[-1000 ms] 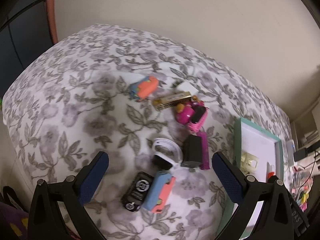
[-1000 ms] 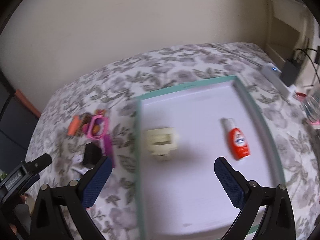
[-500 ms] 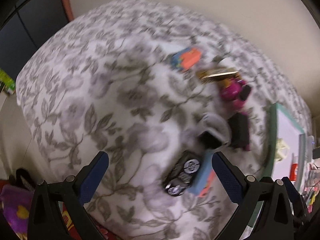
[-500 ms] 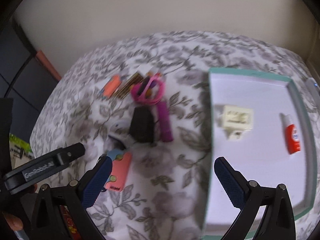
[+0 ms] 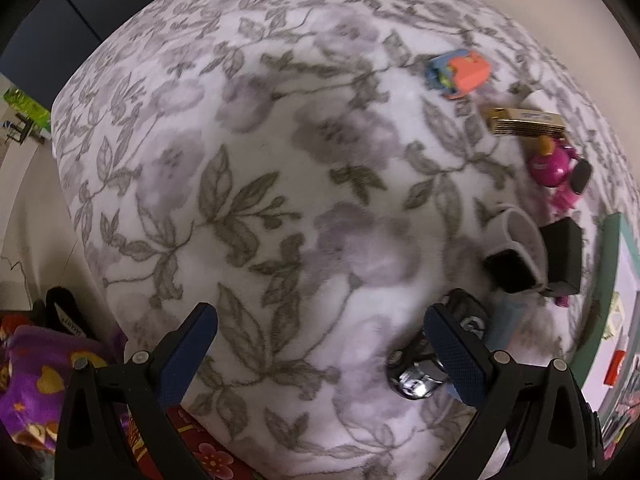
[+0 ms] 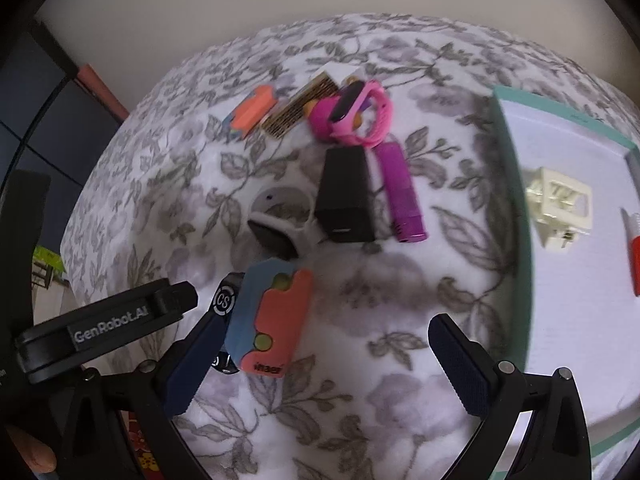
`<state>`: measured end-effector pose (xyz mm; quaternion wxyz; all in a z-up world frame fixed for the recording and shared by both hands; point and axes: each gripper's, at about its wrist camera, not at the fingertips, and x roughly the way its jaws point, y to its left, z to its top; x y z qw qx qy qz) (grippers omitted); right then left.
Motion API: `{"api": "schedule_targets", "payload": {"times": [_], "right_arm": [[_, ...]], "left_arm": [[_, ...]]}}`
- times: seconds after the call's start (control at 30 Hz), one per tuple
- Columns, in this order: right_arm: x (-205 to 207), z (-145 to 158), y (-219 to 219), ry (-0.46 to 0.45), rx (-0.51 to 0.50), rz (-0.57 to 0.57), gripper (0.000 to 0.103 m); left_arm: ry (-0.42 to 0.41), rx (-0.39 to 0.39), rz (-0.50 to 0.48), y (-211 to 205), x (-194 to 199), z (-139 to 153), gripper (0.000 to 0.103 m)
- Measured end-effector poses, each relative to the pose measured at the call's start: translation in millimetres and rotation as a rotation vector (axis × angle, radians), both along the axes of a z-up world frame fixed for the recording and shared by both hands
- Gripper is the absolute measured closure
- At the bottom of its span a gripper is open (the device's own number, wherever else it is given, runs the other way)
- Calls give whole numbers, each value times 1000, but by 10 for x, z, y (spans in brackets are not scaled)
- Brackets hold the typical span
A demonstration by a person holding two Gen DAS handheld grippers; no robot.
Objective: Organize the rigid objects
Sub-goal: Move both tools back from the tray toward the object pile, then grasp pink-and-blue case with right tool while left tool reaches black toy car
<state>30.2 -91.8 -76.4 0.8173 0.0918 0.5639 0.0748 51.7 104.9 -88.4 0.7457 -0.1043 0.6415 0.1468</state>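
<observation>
Small objects lie on a floral cloth: a blue-and-coral case (image 6: 272,316), a black round-logo item (image 6: 224,300), a black box (image 6: 346,196), a purple stick (image 6: 400,192), a pink watch (image 6: 352,114), a white-strap watch (image 6: 280,220), a gold box (image 6: 300,110) and an orange-blue block (image 6: 250,114). My right gripper (image 6: 324,364) is open just above the cloth, its left finger beside the case. My left gripper (image 5: 320,356) is open over bare cloth, with the black item (image 5: 424,360) by its right finger.
A teal-rimmed white tray (image 6: 516,216) at the right holds a cream plastic part (image 6: 560,204) and a red-and-white tube (image 6: 634,248). The left gripper's body (image 6: 104,332) shows at lower left in the right wrist view. Purple and red fabric (image 5: 36,376) lies below the table edge.
Both grippers swung left. The right one left the tray and now hangs over the pile of objects. The left one moved lower and nearer the cloth's front edge. Both stayed open.
</observation>
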Motion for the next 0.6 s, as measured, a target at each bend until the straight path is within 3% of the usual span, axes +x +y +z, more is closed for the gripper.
{"api": "schedule_targets", "payload": {"times": [0.37,0.6], "right_arm": [[78,-173,195,13,-38,35,0],[67,-140,154,11,-60,21,1]], "left_arm": [[3,-5,36,201,-15,-76,0],[2,0,19,46,4,-22,0]]}}
